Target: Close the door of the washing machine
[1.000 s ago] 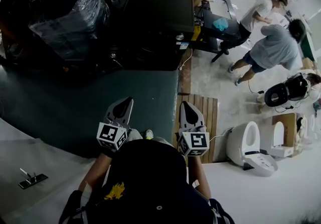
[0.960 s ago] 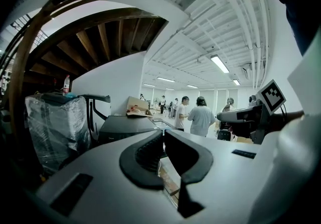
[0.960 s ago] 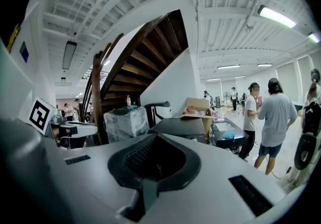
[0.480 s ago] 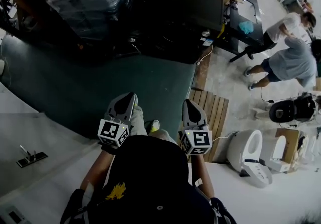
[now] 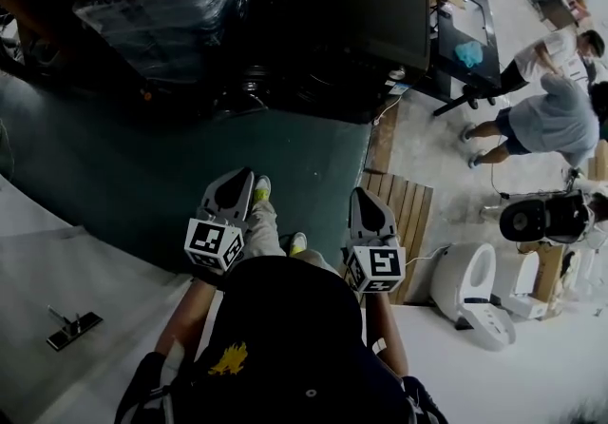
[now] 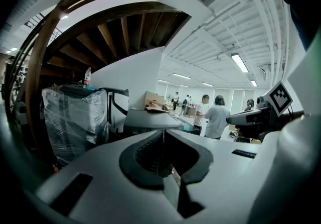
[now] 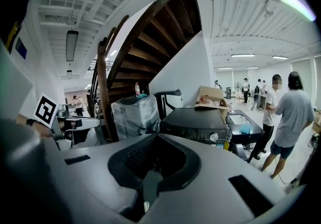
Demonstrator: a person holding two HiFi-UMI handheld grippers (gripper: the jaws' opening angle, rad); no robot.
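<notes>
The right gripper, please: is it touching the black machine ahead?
Apart. The head view shows the right gripper well short of the black machine, with open green floor between them.

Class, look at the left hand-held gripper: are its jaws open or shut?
Shut. In the left gripper view, the left hand-held gripper shows its jaws meeting along a thin seam, nothing between them.

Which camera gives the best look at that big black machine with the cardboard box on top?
The right gripper view: the black machine shows its top and a front panel with a round knob. The head view sees only its dark top from above; the left gripper view shows it smaller, no knob visible.
</notes>
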